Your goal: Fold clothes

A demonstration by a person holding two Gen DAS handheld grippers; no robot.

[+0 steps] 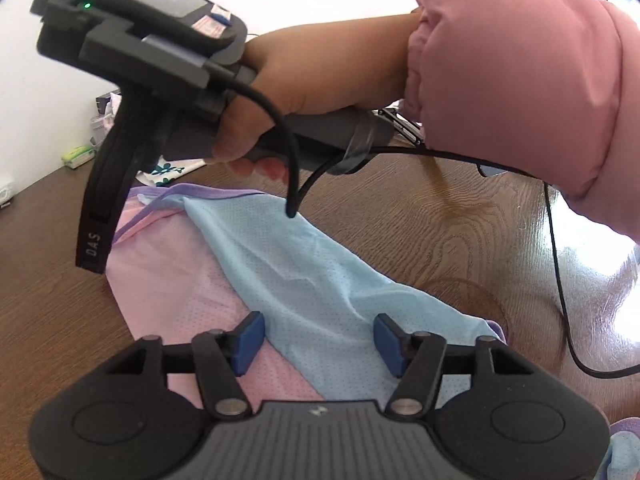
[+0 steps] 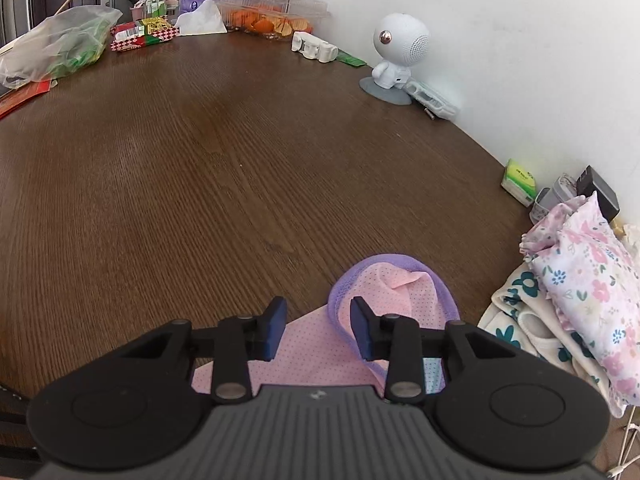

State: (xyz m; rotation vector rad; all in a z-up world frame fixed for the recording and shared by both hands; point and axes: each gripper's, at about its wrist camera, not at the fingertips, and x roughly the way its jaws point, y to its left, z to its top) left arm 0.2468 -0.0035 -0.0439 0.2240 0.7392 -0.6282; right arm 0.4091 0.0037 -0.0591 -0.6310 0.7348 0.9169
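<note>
A pink and light blue mesh garment (image 1: 224,280) with purple trim lies on the brown wooden table (image 1: 420,224). My left gripper (image 1: 318,330) is open just above it, blue pads apart over the pink-blue seam. The right gripper's body (image 1: 132,92), held by a hand in a pink sleeve, hangs above the garment's far end. In the right wrist view my right gripper (image 2: 318,322) is open over the garment's pink, purple-edged end (image 2: 396,284); nothing is held.
A pile of floral clothes (image 2: 576,280) lies at the right by the wall. A white round-headed robot figure (image 2: 398,52), a green tissue pack (image 2: 520,180), snack packs (image 2: 144,34) and a plastic bag (image 2: 56,44) line the table's far edges. A black cable (image 1: 560,280) trails across the table.
</note>
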